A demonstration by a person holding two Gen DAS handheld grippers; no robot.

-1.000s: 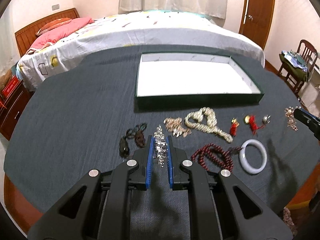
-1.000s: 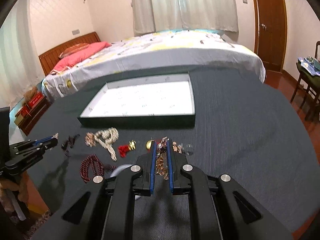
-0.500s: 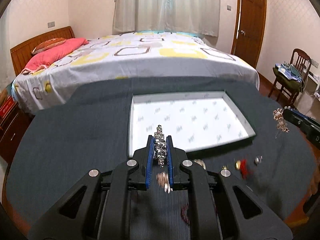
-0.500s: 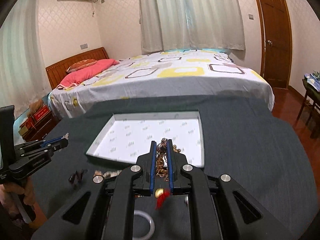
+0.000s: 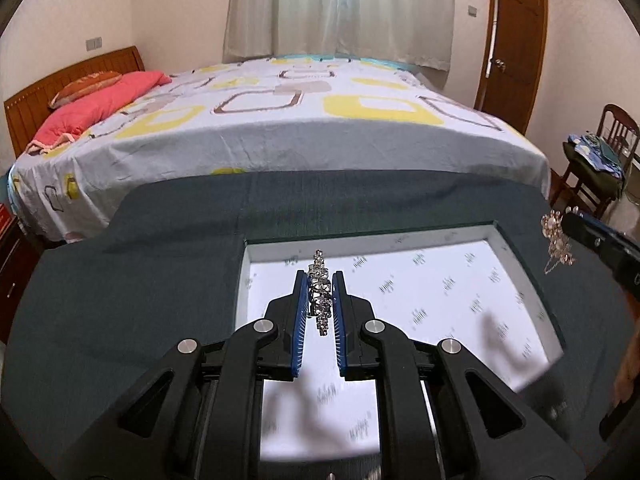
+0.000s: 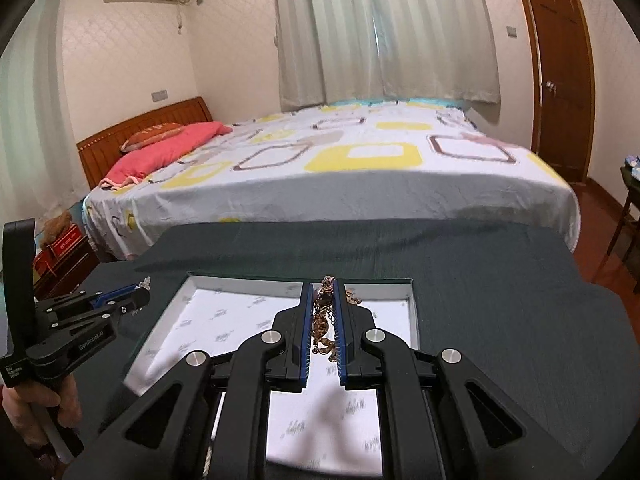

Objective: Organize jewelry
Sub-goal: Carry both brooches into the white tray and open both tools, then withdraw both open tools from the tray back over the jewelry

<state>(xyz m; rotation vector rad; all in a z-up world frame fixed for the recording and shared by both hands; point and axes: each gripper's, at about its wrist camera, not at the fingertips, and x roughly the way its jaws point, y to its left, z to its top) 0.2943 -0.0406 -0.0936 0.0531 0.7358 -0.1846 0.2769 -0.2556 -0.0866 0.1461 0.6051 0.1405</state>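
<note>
Two grippers over white tray (image 5: 520, 248), left gripper (image 5: 320, 300) clamping silver bracelet (image 5: 319, 296), right gripper (image 6: 323, 320) clamping gold chain (image 6: 323, 320)

Above the tray (image 5: 520, 256), on the table cloth (image 5: 120, 300): left gripper (image 5: 320, 280) clamping a silver bracelet (image 5: 320, 300) over its left part, right gripper (image 6: 323, 300) clamping a gold chain (image 6: 326, 320) over its right part. Behind, a bed (image 5: 300, 120).

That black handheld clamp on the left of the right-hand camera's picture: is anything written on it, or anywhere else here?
"GenRobot.AI", roughly, in pale letters along the left gripper arm.
Small white label near its handle: too small to read.
Grey marks on the tray lining: blurred, unreadable.
Red box by the bed: unreadable.
</note>
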